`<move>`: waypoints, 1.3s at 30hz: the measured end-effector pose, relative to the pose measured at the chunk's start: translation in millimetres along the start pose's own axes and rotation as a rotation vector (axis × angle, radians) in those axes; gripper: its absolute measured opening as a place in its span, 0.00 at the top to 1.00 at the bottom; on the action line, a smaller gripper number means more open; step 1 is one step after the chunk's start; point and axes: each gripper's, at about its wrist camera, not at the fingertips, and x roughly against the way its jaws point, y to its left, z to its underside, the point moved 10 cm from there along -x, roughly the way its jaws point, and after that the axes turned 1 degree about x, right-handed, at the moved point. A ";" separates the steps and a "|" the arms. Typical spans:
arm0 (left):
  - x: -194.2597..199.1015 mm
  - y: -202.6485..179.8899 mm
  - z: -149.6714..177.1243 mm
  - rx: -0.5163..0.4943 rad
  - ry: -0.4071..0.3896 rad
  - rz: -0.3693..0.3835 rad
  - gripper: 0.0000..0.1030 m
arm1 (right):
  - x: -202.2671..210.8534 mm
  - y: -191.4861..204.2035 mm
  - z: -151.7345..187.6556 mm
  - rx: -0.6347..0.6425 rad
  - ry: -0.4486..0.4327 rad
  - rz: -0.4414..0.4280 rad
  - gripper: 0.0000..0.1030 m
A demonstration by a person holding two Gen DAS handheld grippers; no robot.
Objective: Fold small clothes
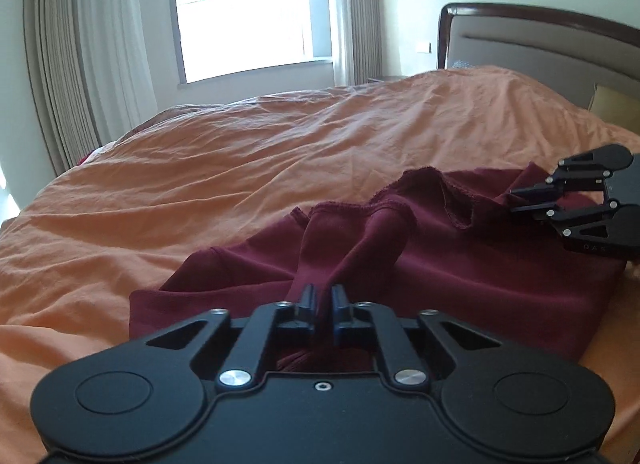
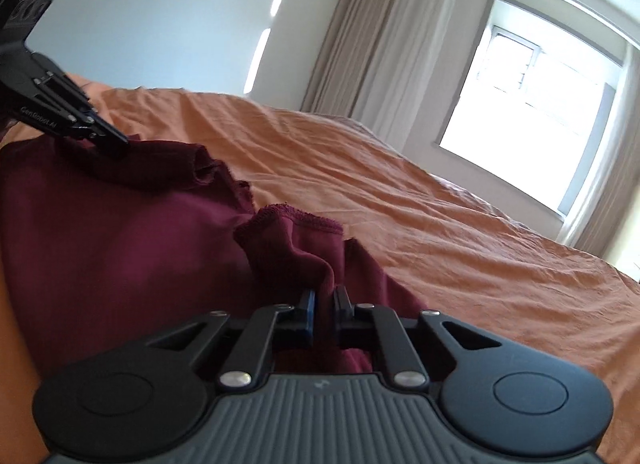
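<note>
both hand-held grippers, left (image 1: 322, 296) and right (image 2: 323, 298), clamped on the maroon shirt (image 1: 460, 264), bunched near the bed's (image 1: 240, 168) edge; probably the sleeves. no fold made yet, all ahead.

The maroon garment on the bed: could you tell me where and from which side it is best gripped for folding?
Grip the maroon garment at its stitched hem edge, coming in low from the near side of the orange bedspread. That edge is raised and bunched, so it offers a pinchable ridge. Both the left tongs and right tongs are shut on cloth there.
</note>
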 end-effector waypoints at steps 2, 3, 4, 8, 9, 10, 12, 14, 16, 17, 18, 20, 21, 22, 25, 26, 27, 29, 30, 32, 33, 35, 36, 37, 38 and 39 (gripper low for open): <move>4.5 6.1 -8.7 0.022 -0.047 -0.033 0.97 | 2.7 -21.6 -3.6 -0.069 -0.013 0.041 0.92; 7.0 9.7 -13.8 0.034 -0.073 -0.050 0.97 | 3.9 -33.4 -3.6 -0.108 -0.015 0.062 0.93; 9.1 13.9 -17.4 0.049 -0.091 -0.069 0.98 | 3.6 -43.8 -2.4 -0.147 -0.014 0.076 0.93; 10.6 37.4 -23.9 0.143 -0.119 -0.168 0.98 | -4.3 -74.5 12.9 -0.302 0.024 0.083 0.93; 8.4 44.1 -23.2 0.171 -0.113 -0.184 0.98 | -7.5 -79.9 18.8 -0.336 0.041 0.079 0.93; 5.4 50.4 -21.6 0.198 -0.105 -0.194 0.98 | -10.9 -83.4 24.1 -0.370 0.055 0.072 0.93; -2.3 62.7 -15.4 0.254 -0.088 -0.196 0.98 | -17.2 -90.3 36.9 -0.452 0.082 0.041 0.93; -11.2 71.6 -7.0 0.302 -0.059 -0.198 0.98 | -20.0 -96.4 48.8 -0.513 0.100 0.032 0.92; -17.4 77.7 1.3 0.346 -0.030 -0.192 0.98 | -16.4 -100.2 54.4 -0.524 0.096 0.047 0.85; -17.6 81.9 6.7 0.370 -0.021 -0.198 0.98 | -12.3 -102.0 55.8 -0.525 0.089 0.053 0.82; -16.9 85.7 9.7 0.384 -0.019 -0.207 0.97 | -8.8 -104.4 56.7 -0.530 0.082 0.056 0.77; -12.9 89.7 13.0 0.396 -0.026 -0.205 0.90 | -4.8 -108.4 55.6 -0.543 0.068 0.060 0.63; -9.6 91.6 14.7 0.404 -0.030 -0.206 0.85 | -0.7 -109.3 54.9 -0.541 0.058 0.064 0.56; -6.2 92.9 15.4 0.414 -0.035 -0.202 0.76 | 3.6 -109.0 53.5 -0.535 0.047 0.068 0.51; 7.1 93.0 16.7 0.427 -0.066 -0.193 0.63 | 11.4 -100.2 48.5 -0.509 0.031 0.042 0.42; 10.6 91.4 16.1 0.426 -0.070 -0.196 0.55 | 12.1 -93.8 47.1 -0.492 0.040 0.030 0.41; 15.0 89.4 16.4 0.423 -0.076 -0.200 0.50 | 11.9 -88.7 47.5 -0.478 0.050 0.023 0.41; 24.7 84.1 16.4 0.409 -0.090 -0.223 0.28 | 8.5 -80.7 49.9 -0.468 0.071 0.015 0.41; 29.0 81.0 16.2 0.398 -0.096 -0.232 0.26 | 6.3 -78.8 52.7 -0.473 0.085 0.016 0.41; 35.5 75.1 17.7 0.386 -0.088 -0.248 0.18 | 0.6 -77.8 58.8 -0.503 0.113 0.028 0.41; 38.0 72.4 19.0 0.386 -0.081 -0.256 0.15 | -0.5 -78.2 61.9 -0.528 0.120 0.034 0.41; 44.3 67.9 23.3 0.391 -0.068 -0.291 0.03 | 1.5 -80.9 66.1 -0.577 0.120 0.040 0.44; 47.0 65.3 25.2 0.391 -0.066 -0.298 0.03 | 3.2 -82.7 67.5 -0.595 0.119 0.047 0.48; 48.9 62.6 26.6 0.390 -0.062 -0.298 0.02 | 5.4 -84.9 69.9 -0.610 0.120 0.055 0.59; 50.9 60.5 29.4 0.390 -0.054 -0.297 0.02 | 7.7 -86.3 71.7 -0.618 0.121 0.058 0.67; 52.6 58.9 31.9 0.391 -0.045 -0.300 0.01 | 9.7 -86.7 72.7 -0.619 0.123 0.061 0.83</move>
